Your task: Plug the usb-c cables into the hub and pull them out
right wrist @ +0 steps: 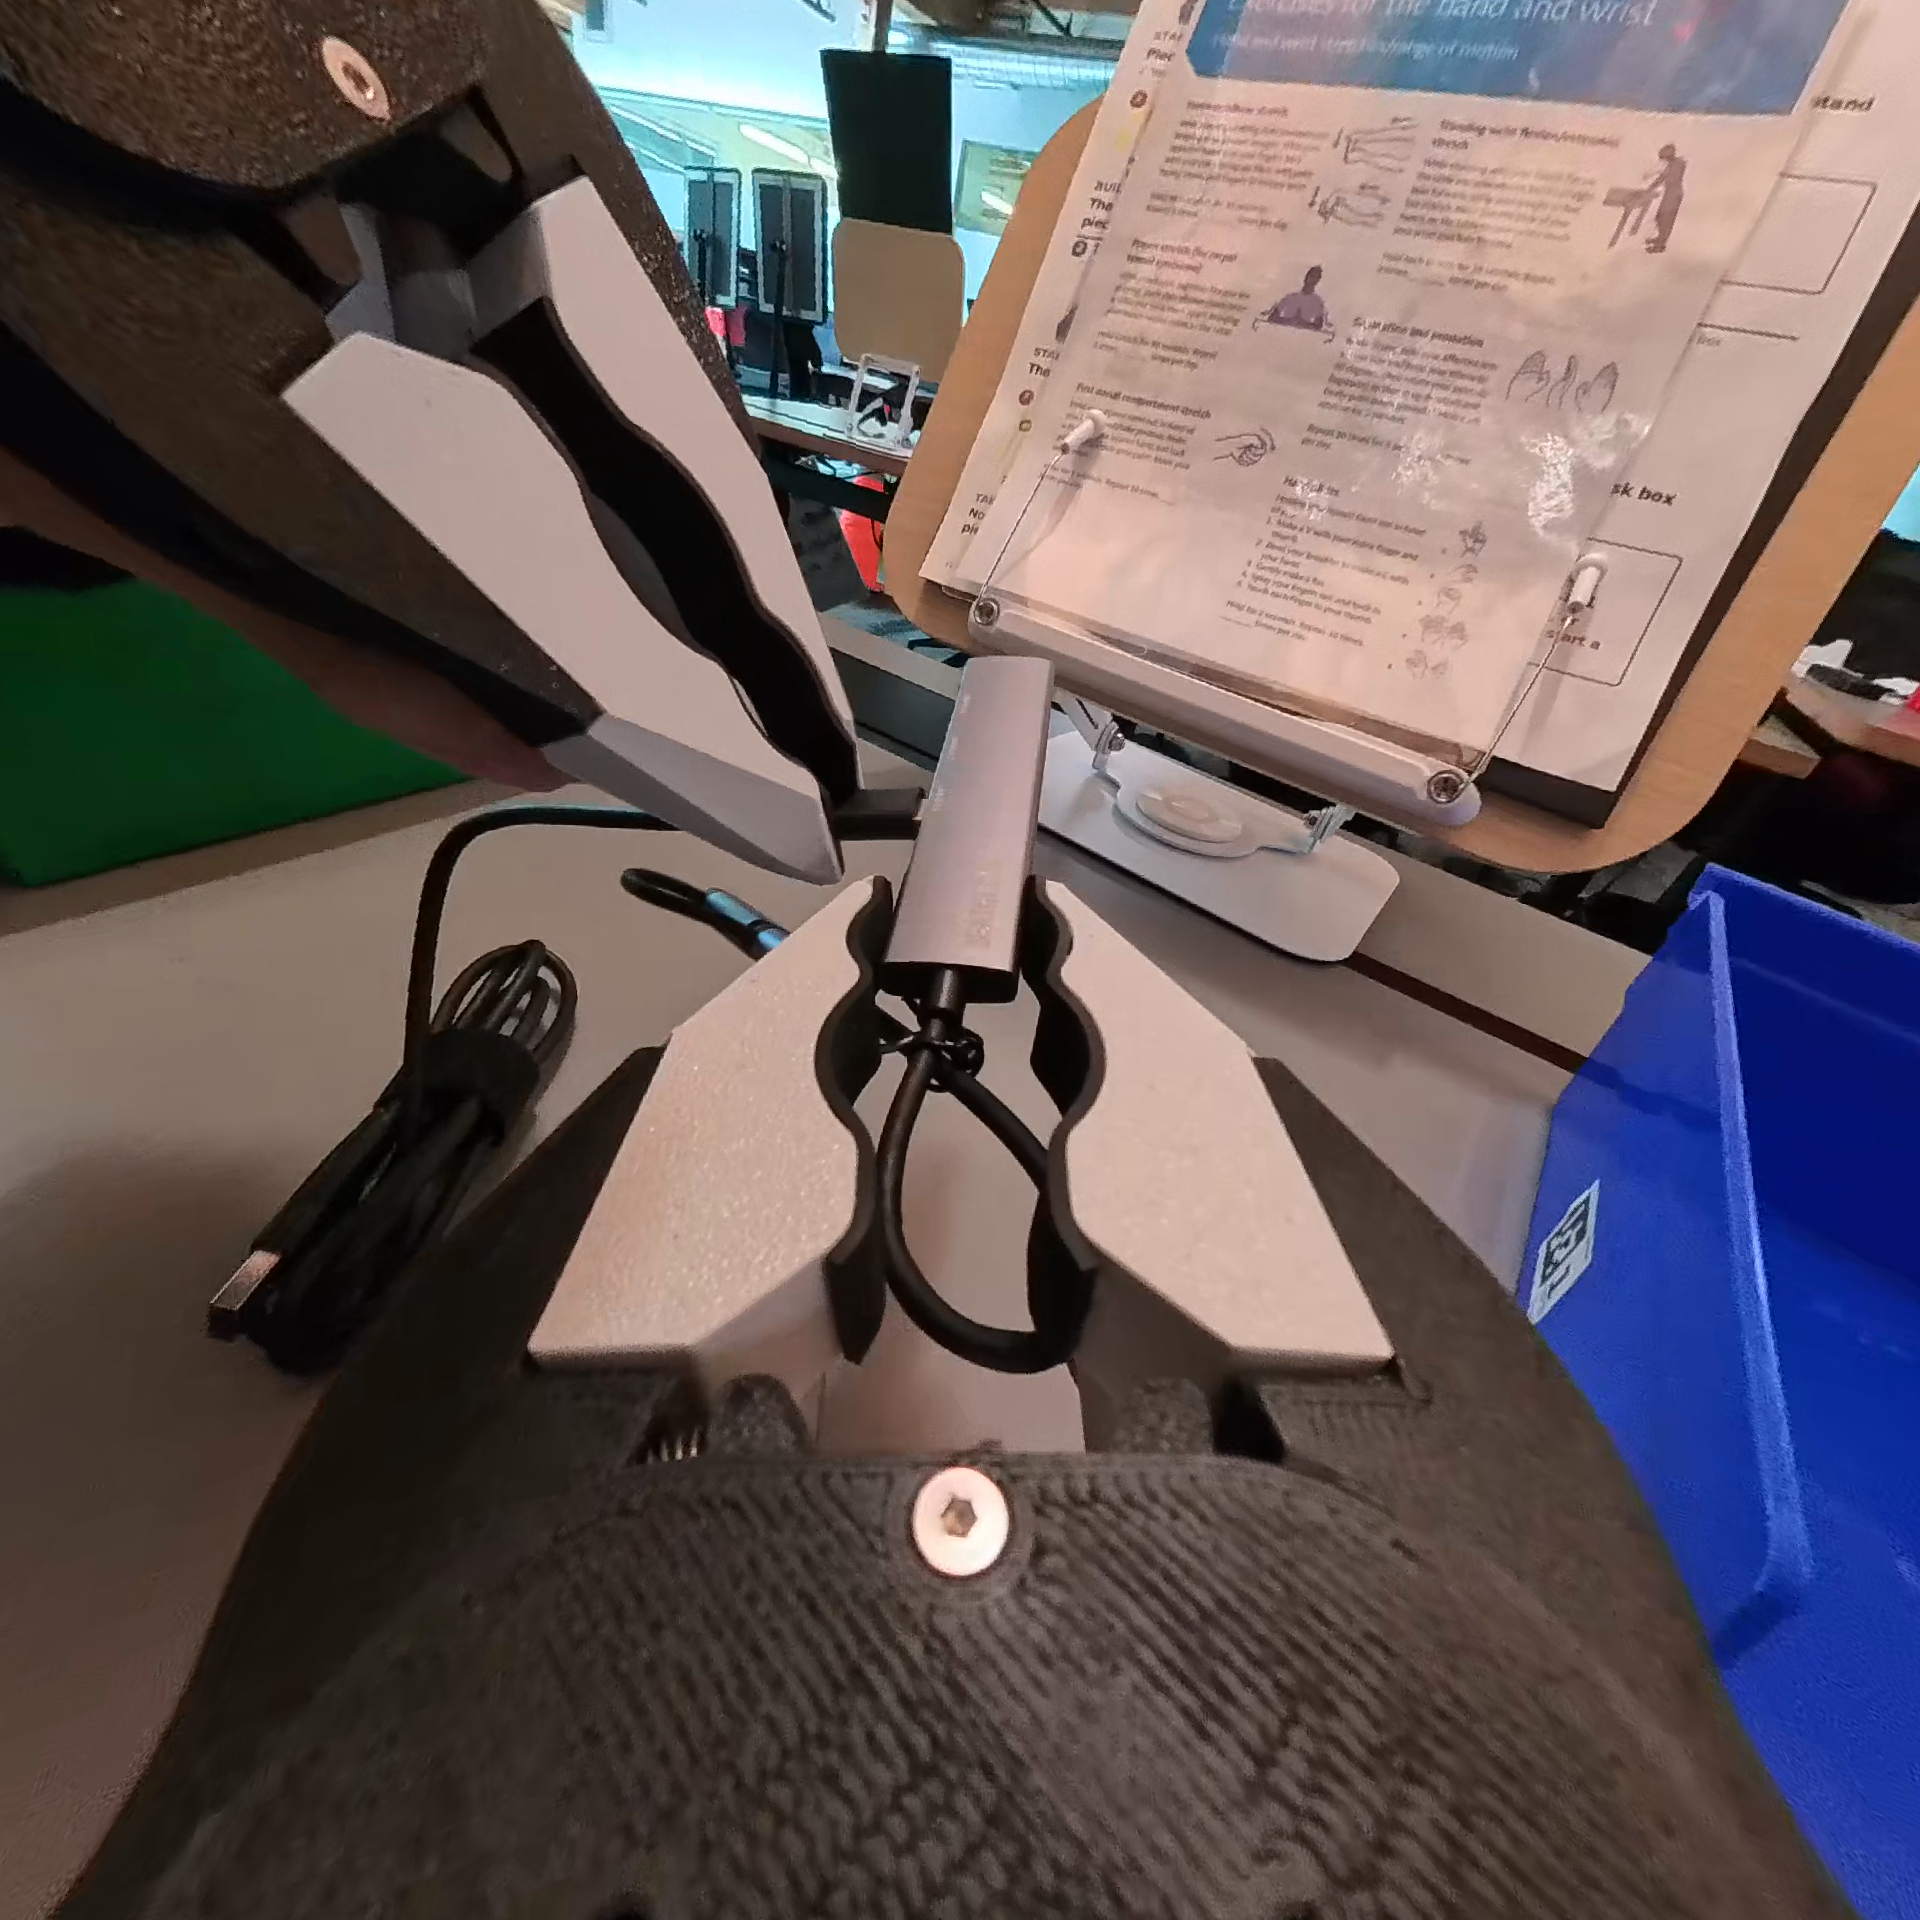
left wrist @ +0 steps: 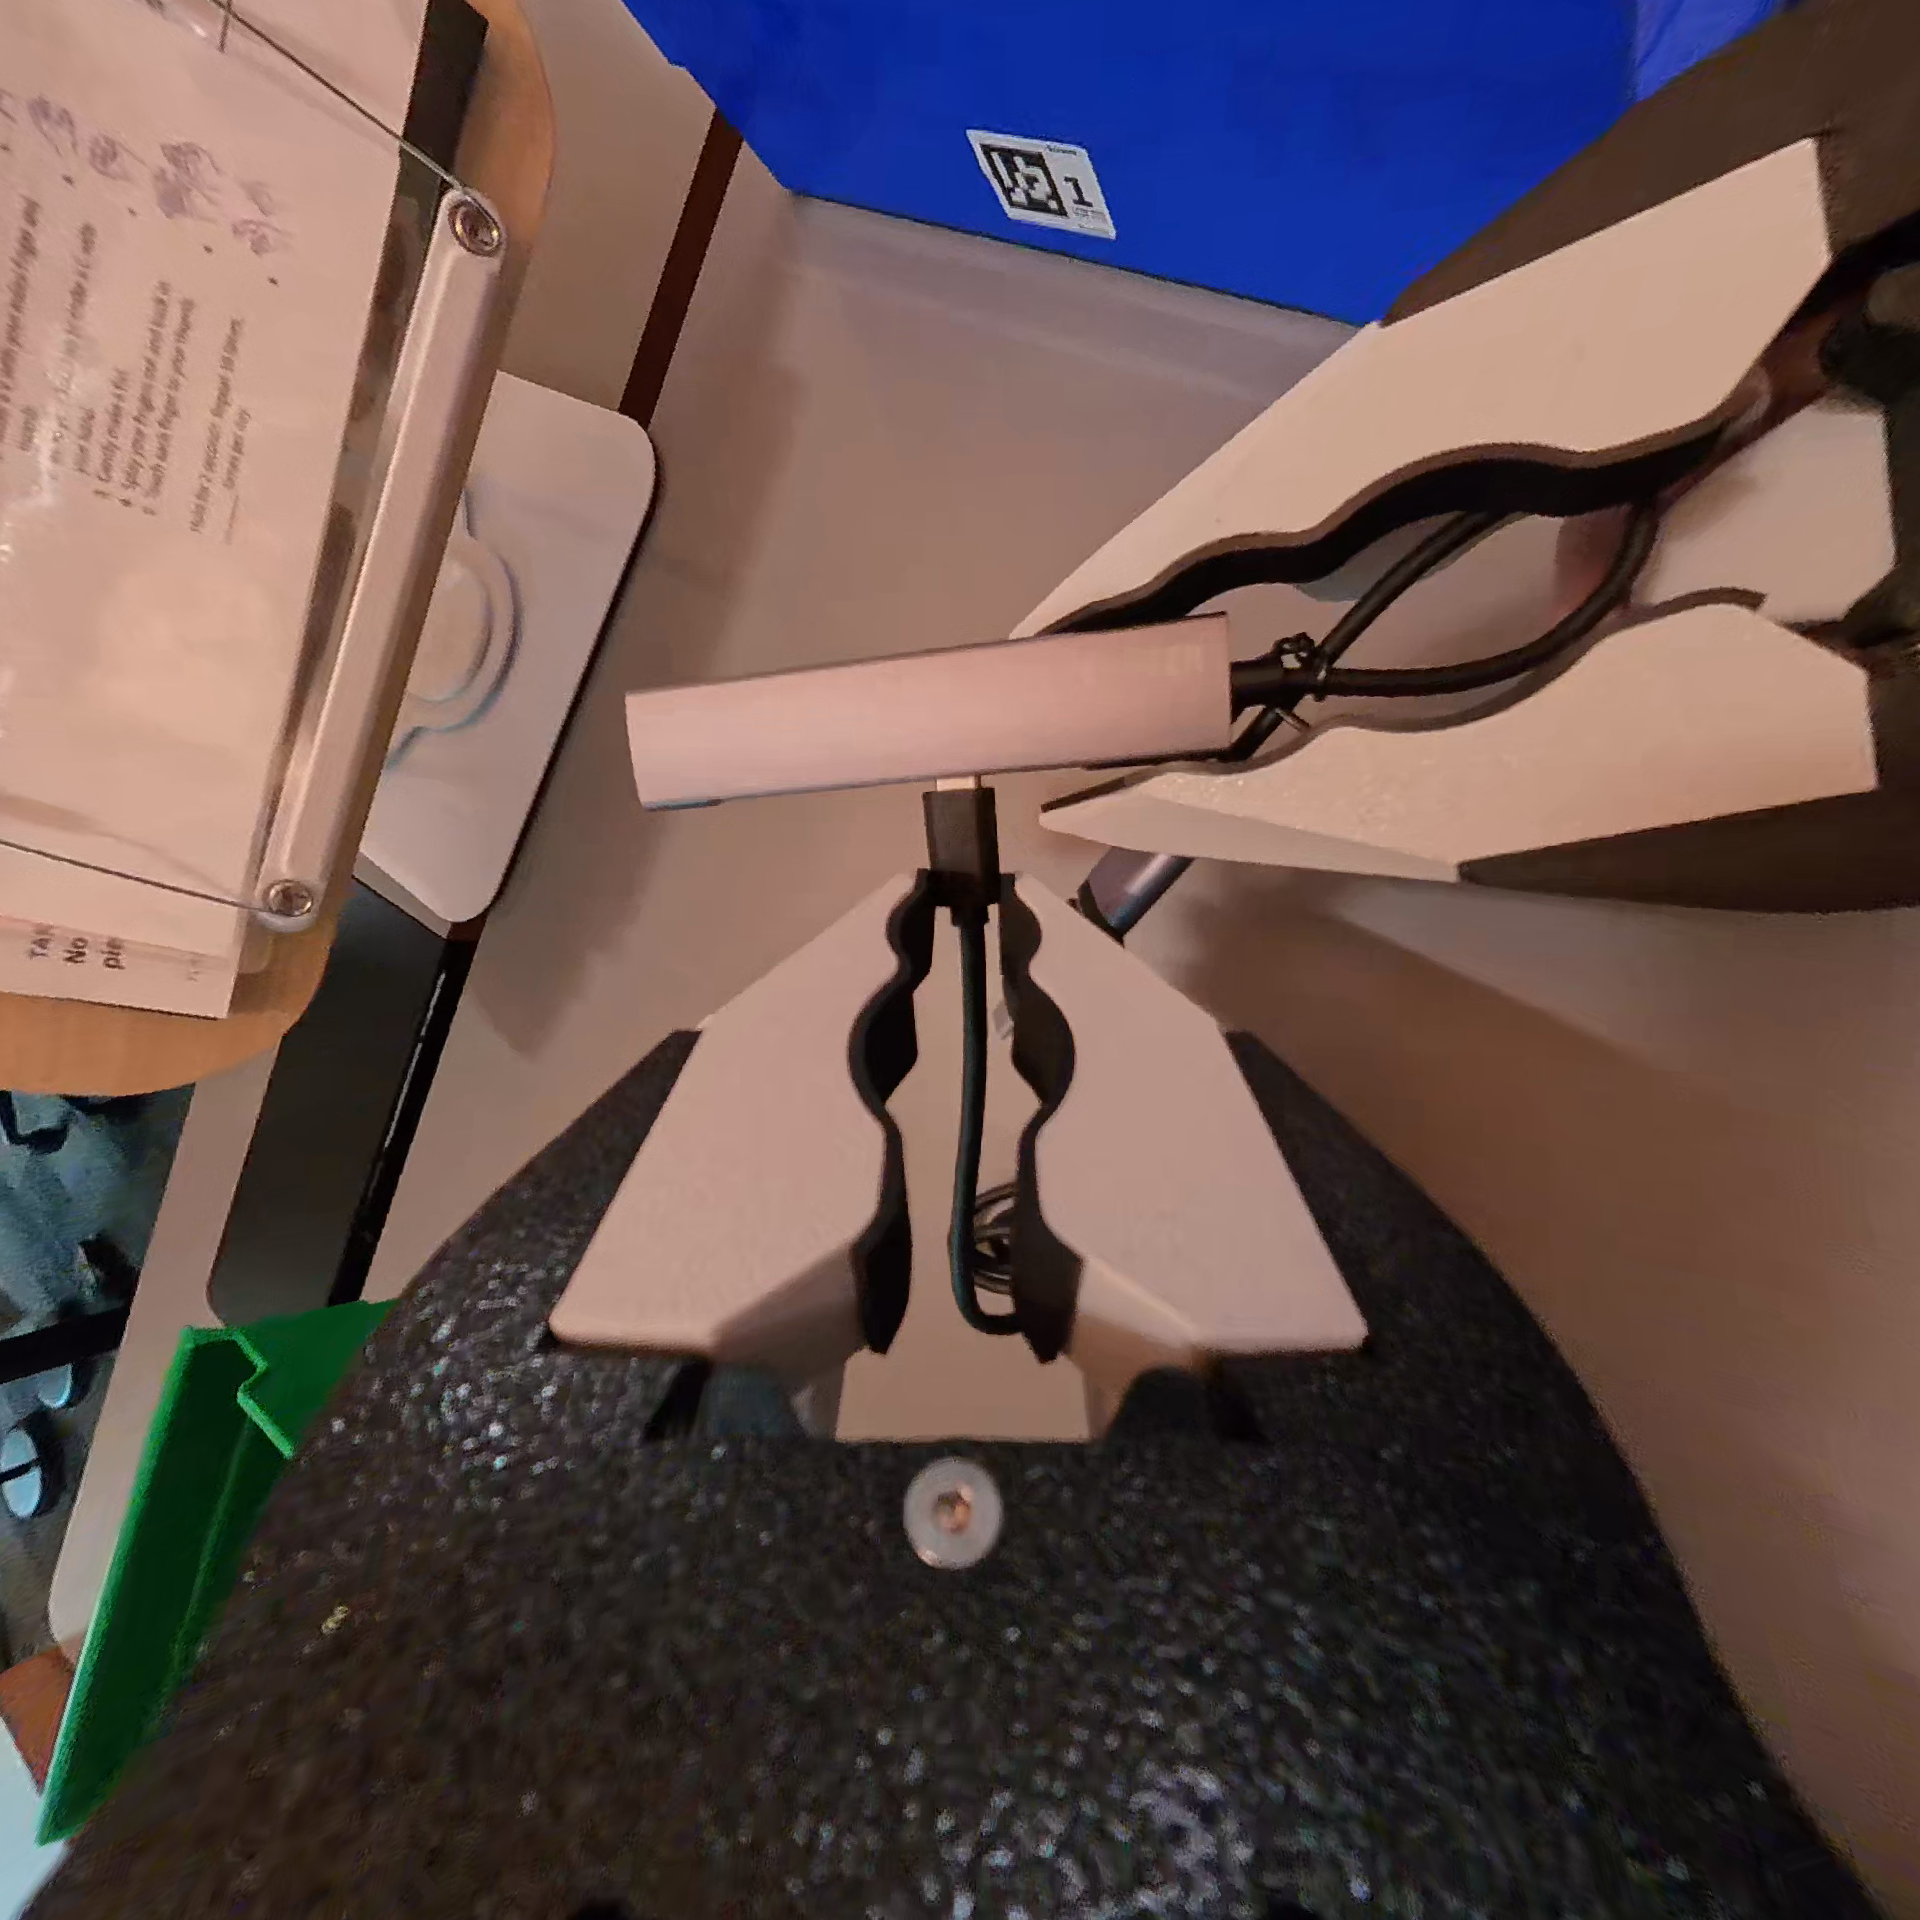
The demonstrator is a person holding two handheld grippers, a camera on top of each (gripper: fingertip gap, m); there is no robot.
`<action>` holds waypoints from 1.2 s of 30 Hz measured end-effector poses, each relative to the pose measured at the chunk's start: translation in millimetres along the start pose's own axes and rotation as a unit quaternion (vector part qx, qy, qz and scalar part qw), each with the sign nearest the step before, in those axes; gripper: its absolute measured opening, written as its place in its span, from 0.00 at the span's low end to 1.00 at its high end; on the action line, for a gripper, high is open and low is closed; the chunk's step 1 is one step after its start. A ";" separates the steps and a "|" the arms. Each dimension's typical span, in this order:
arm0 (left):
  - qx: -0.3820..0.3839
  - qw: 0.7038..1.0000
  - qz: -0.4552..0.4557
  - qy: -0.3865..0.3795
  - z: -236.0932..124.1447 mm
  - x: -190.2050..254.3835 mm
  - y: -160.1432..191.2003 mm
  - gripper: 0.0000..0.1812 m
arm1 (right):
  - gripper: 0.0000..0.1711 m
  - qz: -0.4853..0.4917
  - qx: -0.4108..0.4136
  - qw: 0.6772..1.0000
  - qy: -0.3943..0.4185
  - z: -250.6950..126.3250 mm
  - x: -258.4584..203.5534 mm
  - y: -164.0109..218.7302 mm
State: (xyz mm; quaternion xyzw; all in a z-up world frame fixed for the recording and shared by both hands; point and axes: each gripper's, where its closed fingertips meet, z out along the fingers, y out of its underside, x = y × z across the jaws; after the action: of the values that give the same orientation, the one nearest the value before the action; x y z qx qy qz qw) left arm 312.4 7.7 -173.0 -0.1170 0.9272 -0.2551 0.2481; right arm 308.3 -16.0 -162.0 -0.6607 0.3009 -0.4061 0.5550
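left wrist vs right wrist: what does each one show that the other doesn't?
Left wrist only: the plug's metal tip meeting the hub's long side, so you can see how far it is seated, and the blue bin's back wall with its square marker.

Right wrist only: the bundled black cable lying on the table, a second cable end beside it, and the room beyond.

Both: the hub clamped at its tail end by the right gripper, the left gripper shut on the black plug, the document stand and the blue bin.

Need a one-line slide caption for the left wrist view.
Left gripper holds the black USB-C plug at the grey hub, held by the right gripper.
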 end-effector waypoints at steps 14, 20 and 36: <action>0.095 0.995 0.009 0.036 -12.3 1.5 -14.9 0.06 | 0.14 0.016 0.037 0.999 -0.016 -6.4 5.6 -10.8; 0.093 0.994 -0.017 0.060 -12.0 3.9 -12.4 0.06 | 0.14 0.007 0.050 0.999 -0.012 -6.2 2.2 -8.5; 0.078 0.979 -0.111 0.150 -26.3 17.4 -6.4 0.05 | 0.08 -0.060 0.121 0.990 -0.025 -14.1 -15.9 -32.1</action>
State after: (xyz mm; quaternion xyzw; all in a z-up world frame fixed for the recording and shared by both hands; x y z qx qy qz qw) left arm 284.6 7.2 -156.9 -0.1600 0.9122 -0.3676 0.0844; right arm 286.5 -2.9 -133.1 -0.6151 0.1955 -0.4558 0.6130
